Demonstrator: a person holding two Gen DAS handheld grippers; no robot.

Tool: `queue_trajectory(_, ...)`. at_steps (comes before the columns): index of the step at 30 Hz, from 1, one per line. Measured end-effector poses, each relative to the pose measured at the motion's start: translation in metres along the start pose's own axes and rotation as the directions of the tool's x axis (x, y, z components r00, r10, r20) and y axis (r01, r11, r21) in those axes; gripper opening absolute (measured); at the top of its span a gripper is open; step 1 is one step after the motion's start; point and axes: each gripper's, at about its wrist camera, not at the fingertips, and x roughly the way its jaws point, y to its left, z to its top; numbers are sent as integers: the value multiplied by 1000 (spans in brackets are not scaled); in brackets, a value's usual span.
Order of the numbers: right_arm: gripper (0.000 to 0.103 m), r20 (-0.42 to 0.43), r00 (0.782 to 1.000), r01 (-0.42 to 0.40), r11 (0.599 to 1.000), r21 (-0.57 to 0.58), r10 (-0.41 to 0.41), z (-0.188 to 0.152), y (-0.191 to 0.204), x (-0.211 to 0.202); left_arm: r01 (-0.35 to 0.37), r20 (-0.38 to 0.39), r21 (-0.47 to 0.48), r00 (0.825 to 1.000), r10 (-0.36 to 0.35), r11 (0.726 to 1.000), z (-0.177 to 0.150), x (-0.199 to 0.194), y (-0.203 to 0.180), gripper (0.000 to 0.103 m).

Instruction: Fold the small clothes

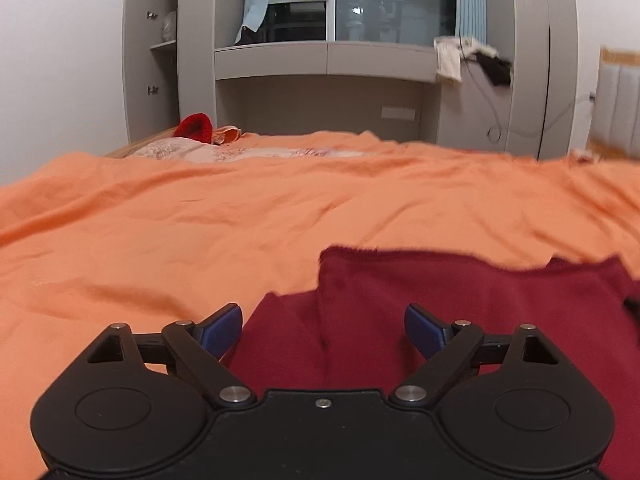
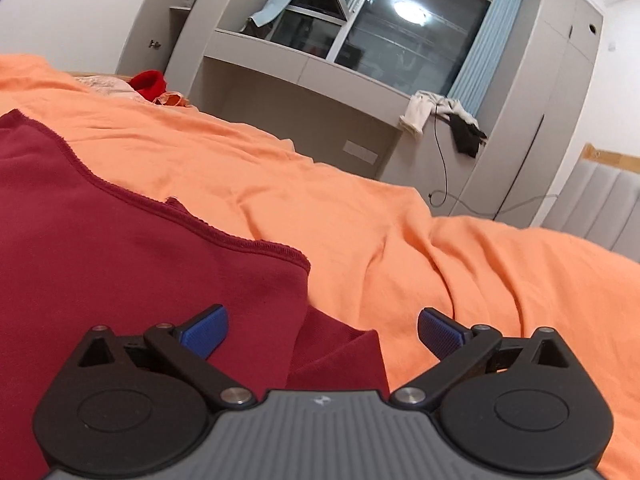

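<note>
Currently the dark red garment [image 1: 460, 312] is lying on the orange bed [image 1: 240, 216], one layer already doubled over; left tongs [image 1: 323, 330] and right tongs [image 2: 323, 334] are hovering wide open, gripping nothing; further folds are seemingly remaining.

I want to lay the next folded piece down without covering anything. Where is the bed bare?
Bare orange sheet runs left of and beyond the dark red garment, up to the pink bedding. More lies right of the garment. Crowded: under both open grippers.
</note>
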Motion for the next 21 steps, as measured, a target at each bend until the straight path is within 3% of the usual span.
queue_trajectory(4,103,-6,1000,-2,1000,0,2,-1,1,1,-45,-65,28,997,47,999,-11,7,1,89)
queue_trajectory(11,103,-34,999,-37,999,24,37,-3,-1,8,-39,-82,-58,996,35,998,-15,5,19,90)
queue_trajectory(17,103,-48,996,-77,993,84,81,-5,-11,11,-34,-72,-98,997,27,995,-14,2,25,89)
queue_trajectory(21,103,-46,997,-62,994,87,66,-2,-15,5,-21,-28,-128,999,17,992,-11,-10,29,90)
